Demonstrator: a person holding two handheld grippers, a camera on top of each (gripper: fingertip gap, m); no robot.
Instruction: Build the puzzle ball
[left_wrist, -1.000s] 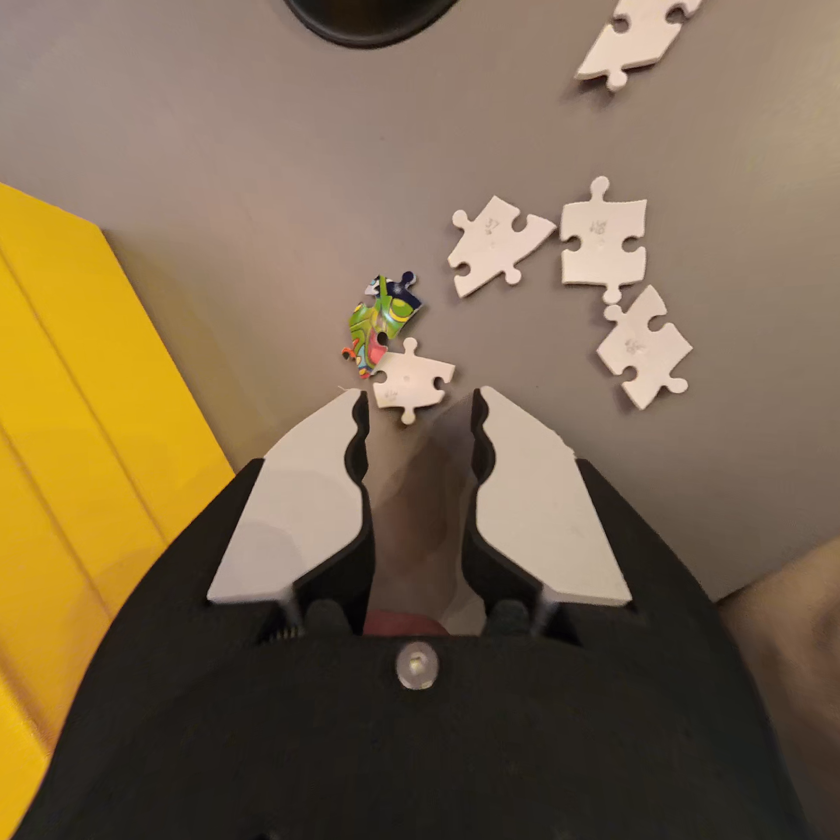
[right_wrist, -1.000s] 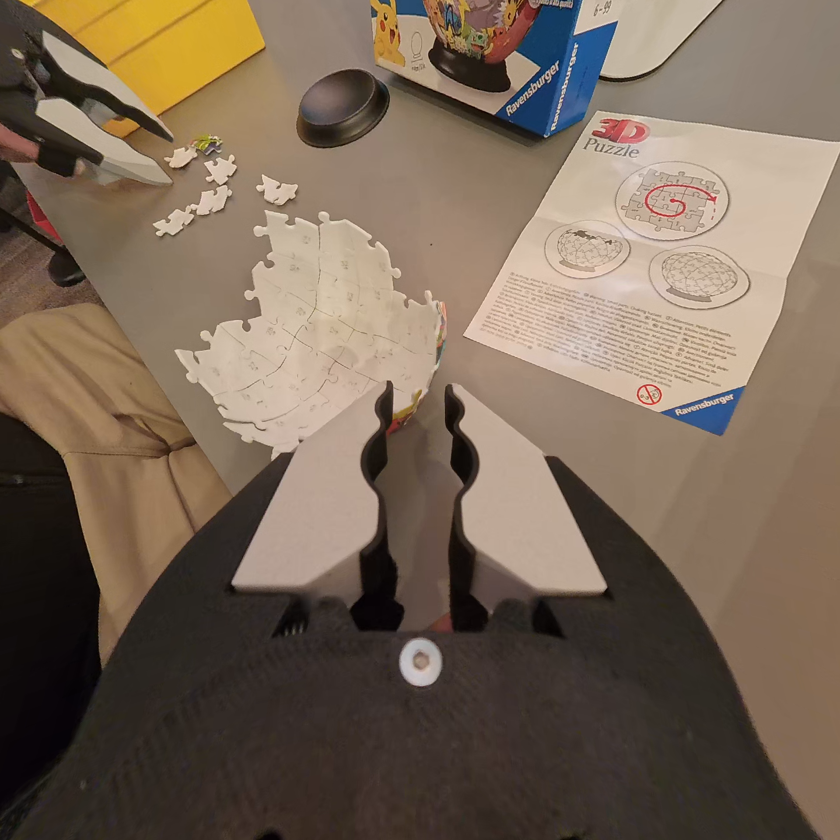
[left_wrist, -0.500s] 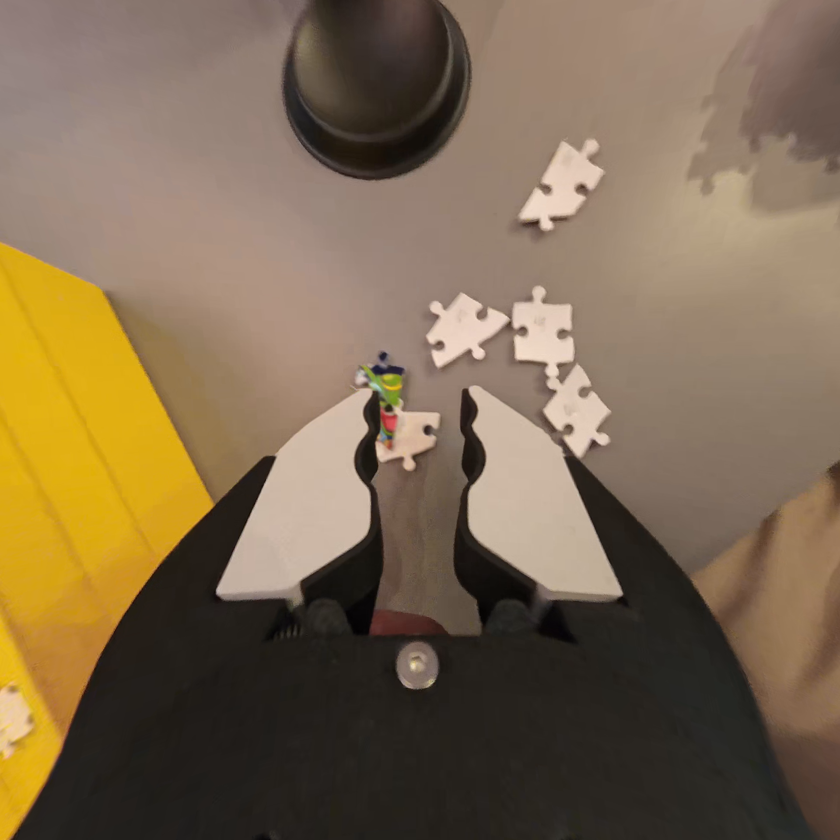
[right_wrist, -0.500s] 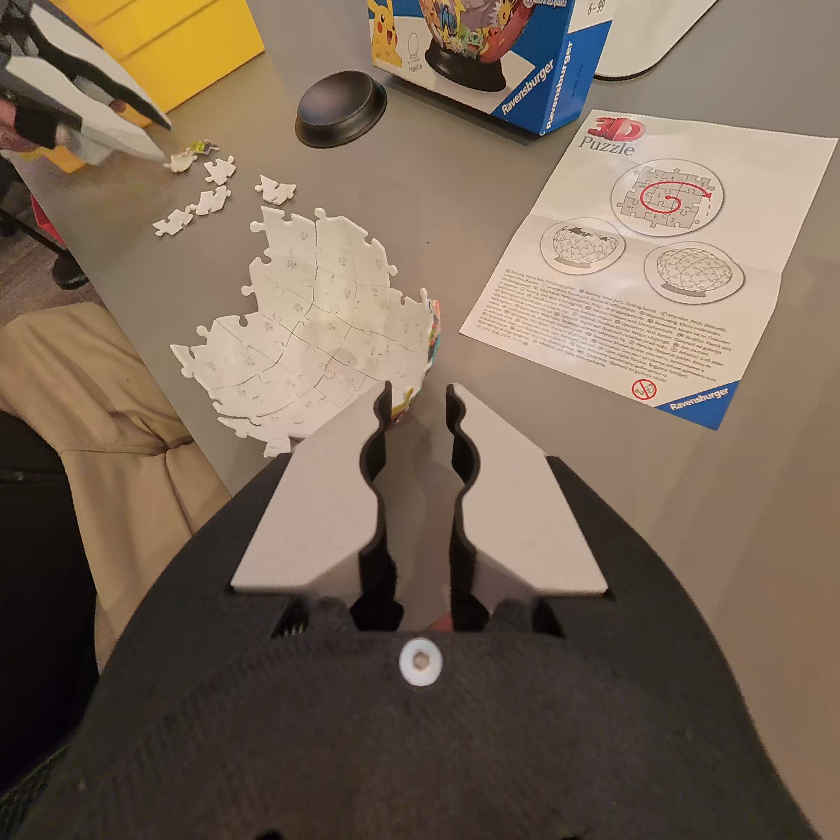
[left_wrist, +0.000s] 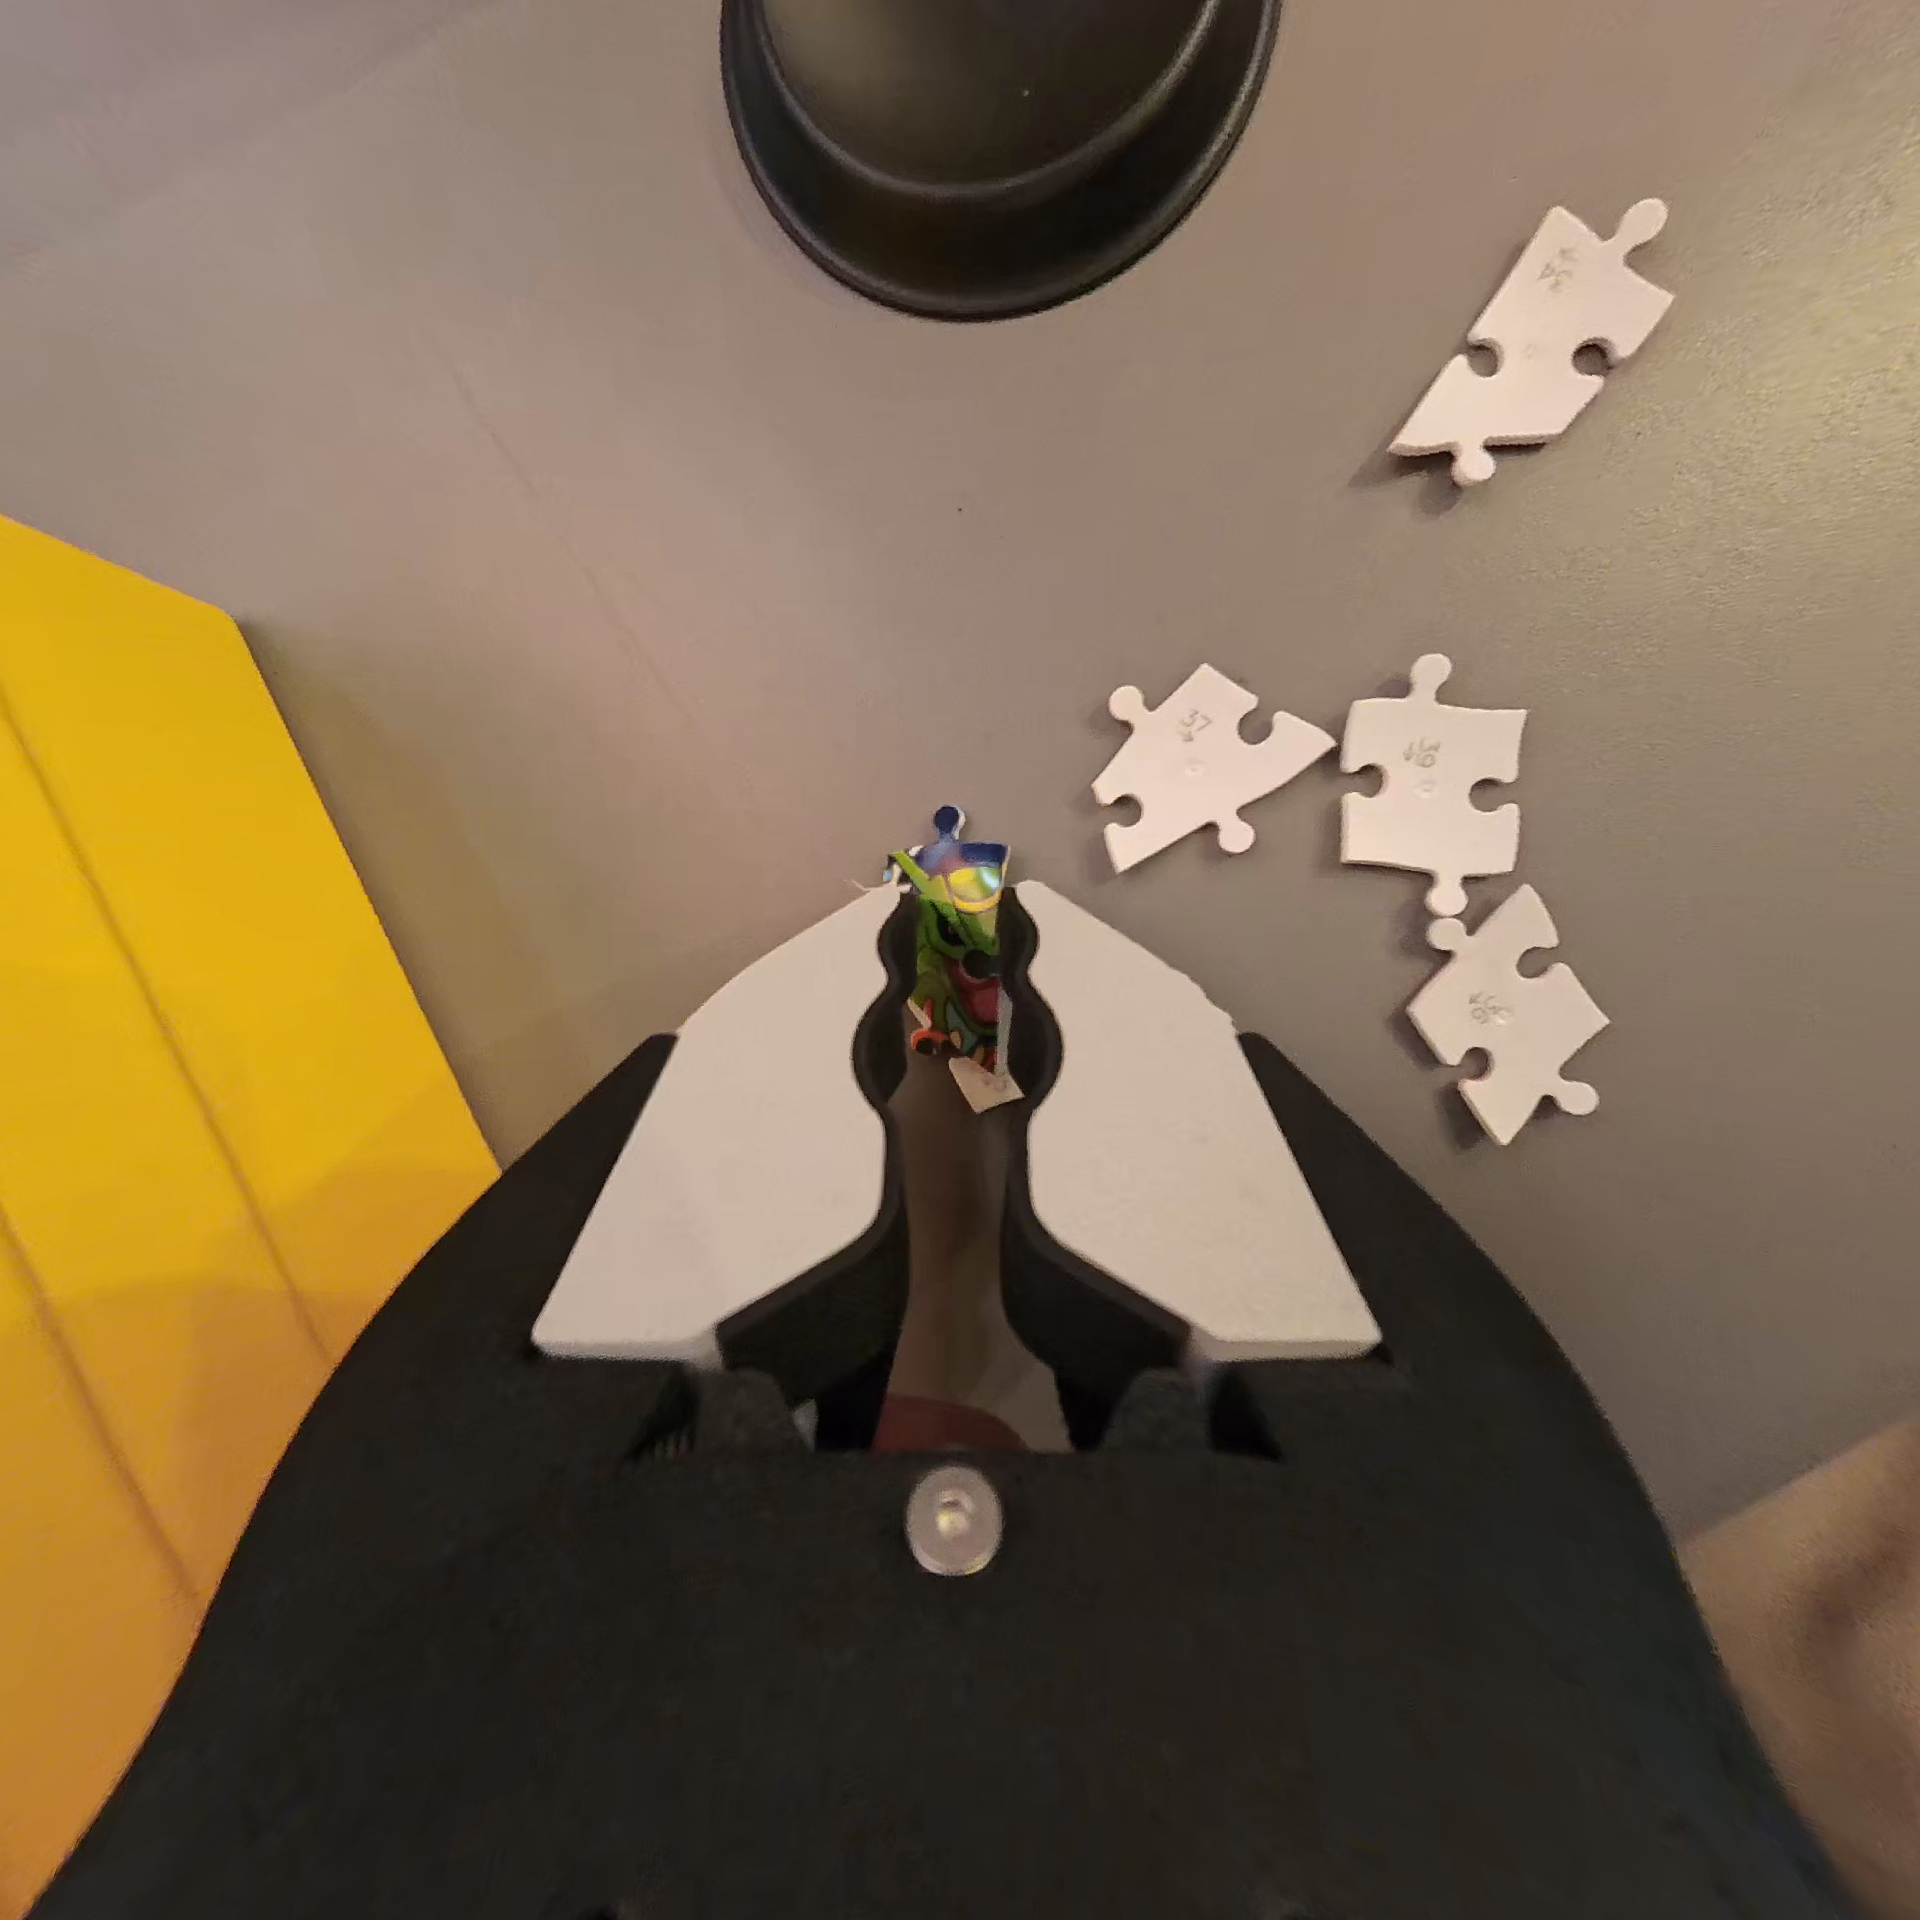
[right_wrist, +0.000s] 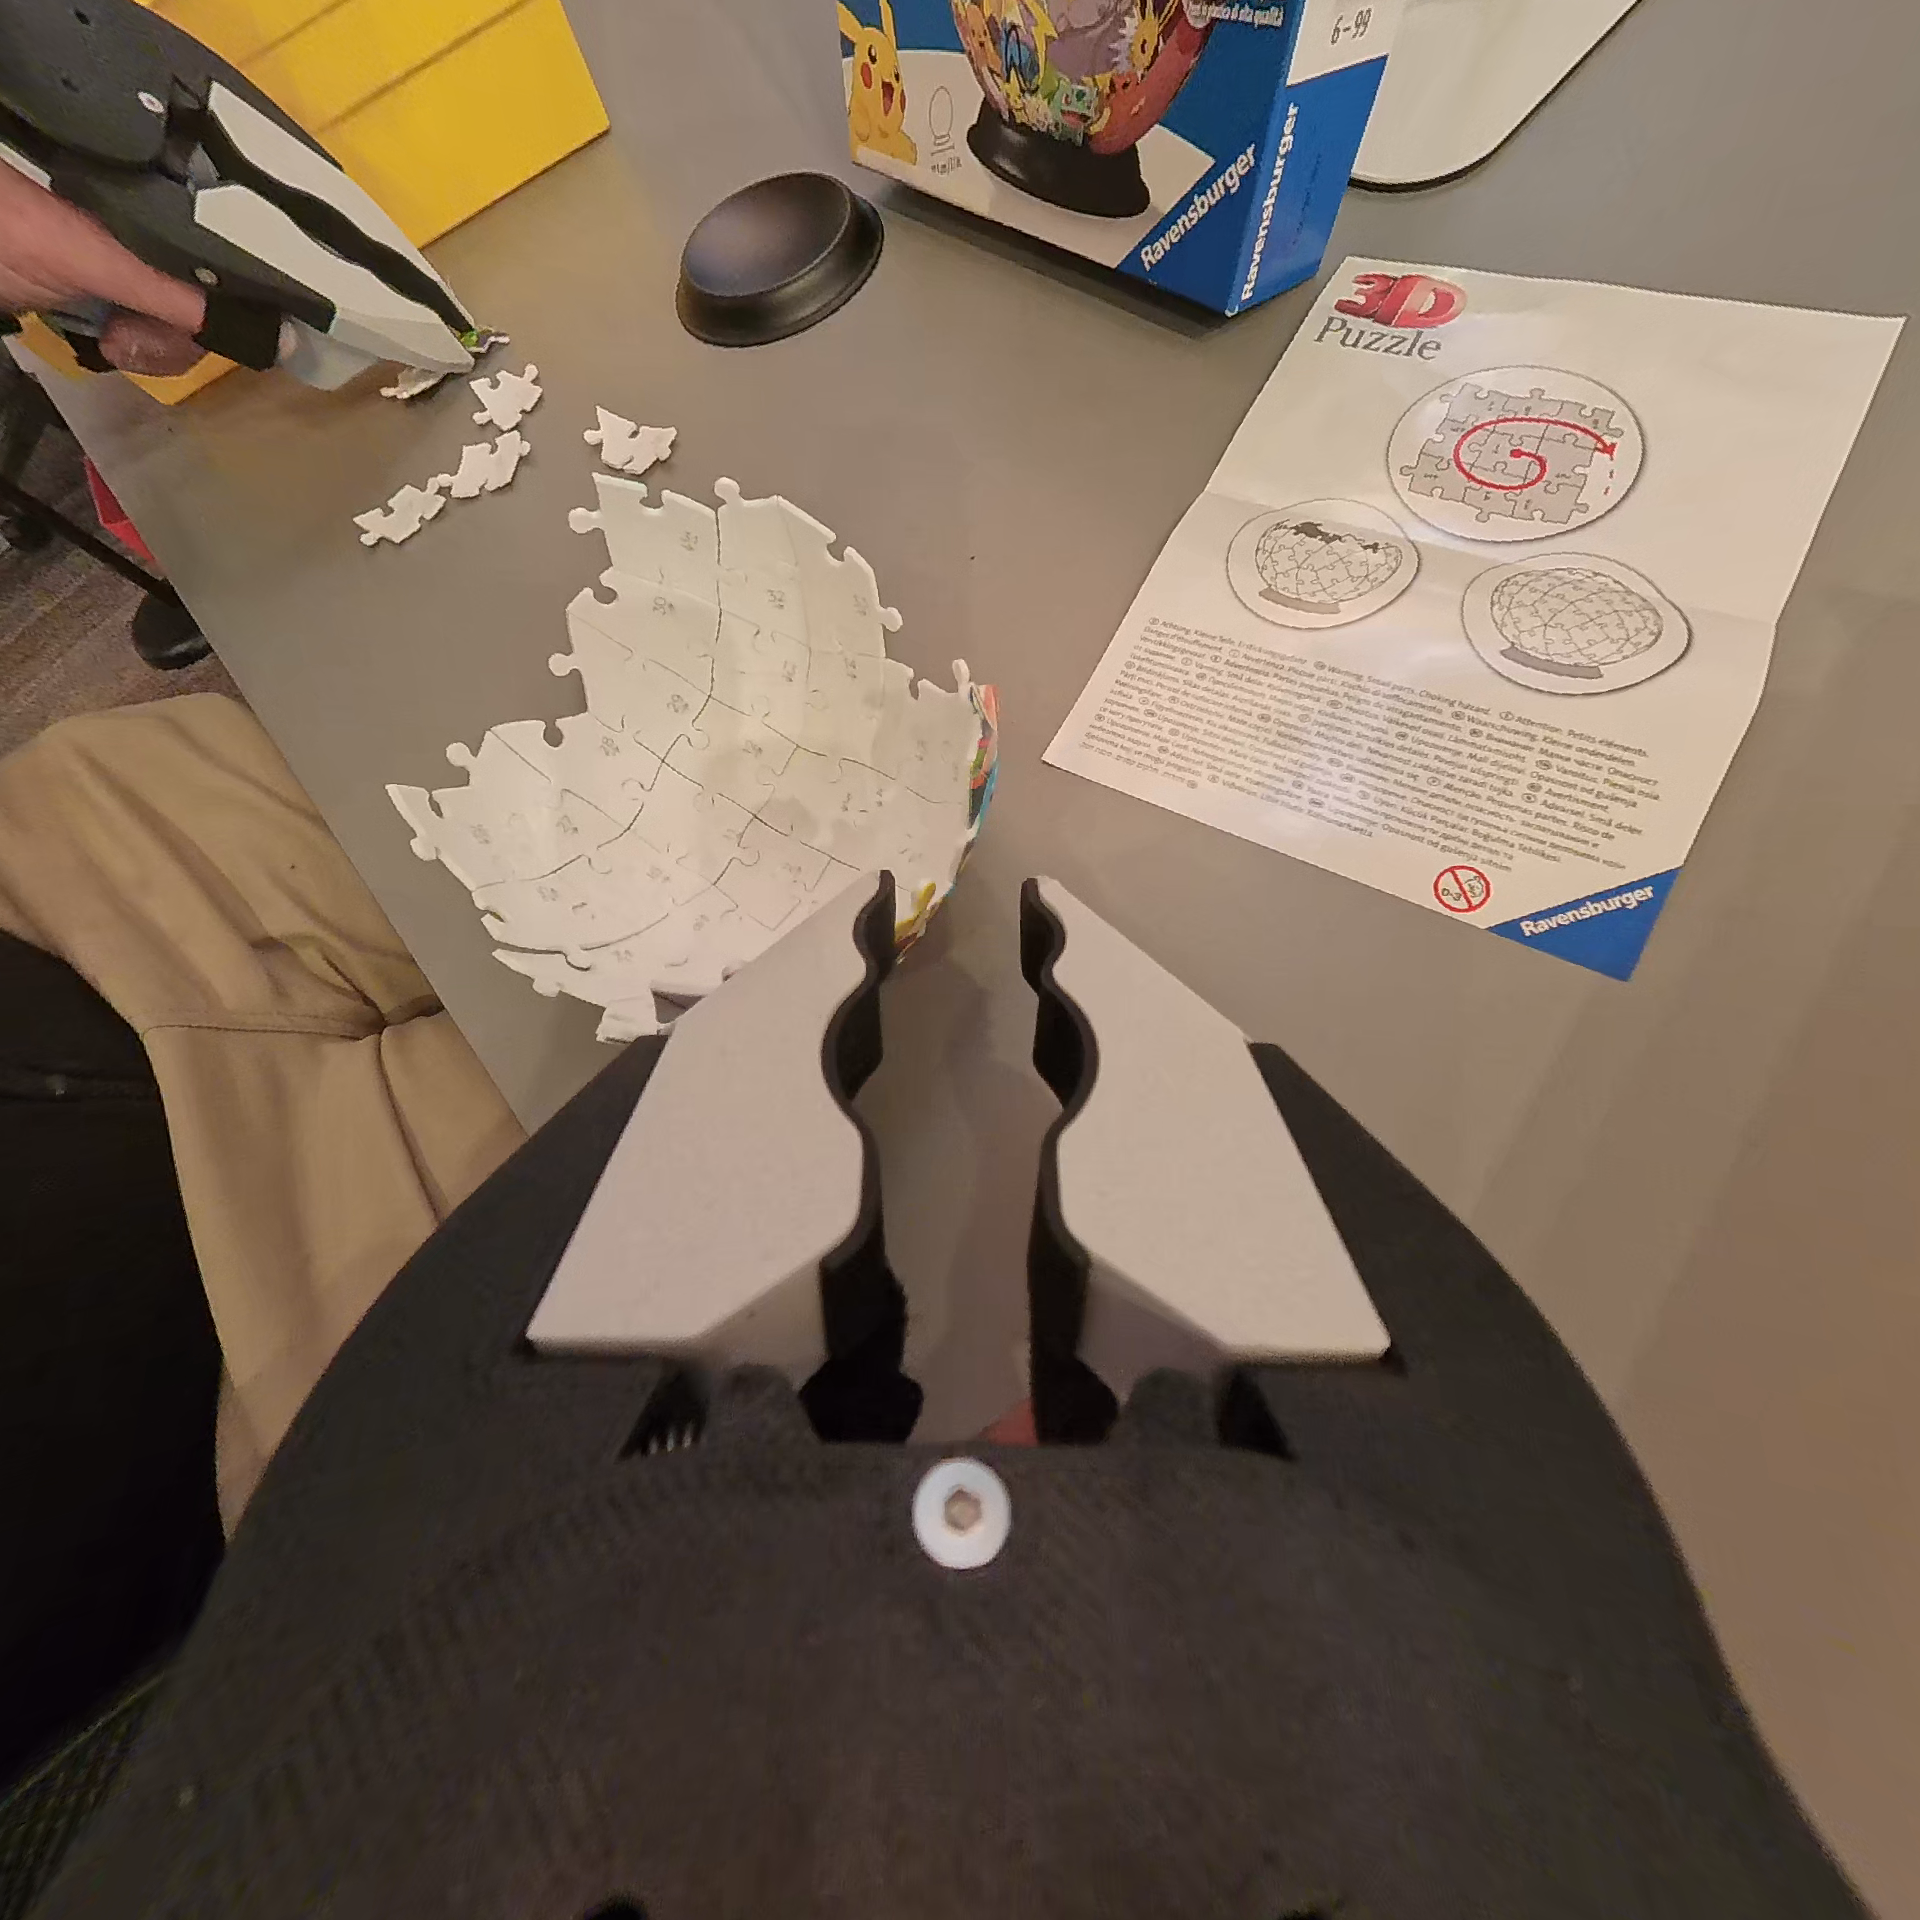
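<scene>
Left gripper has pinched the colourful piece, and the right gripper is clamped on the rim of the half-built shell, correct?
Not quite. The left gripper does pinch the colourful piece, but the right wrist view shows the right gripper open and holding nothing, beside the half-built shell, not clamped on its rim.

My left gripper (left_wrist: 956, 894) and right gripper (right_wrist: 956, 894) look alike: black textured body, pale grey wavy-edged fingers, one silver screw at lower centre.
</scene>
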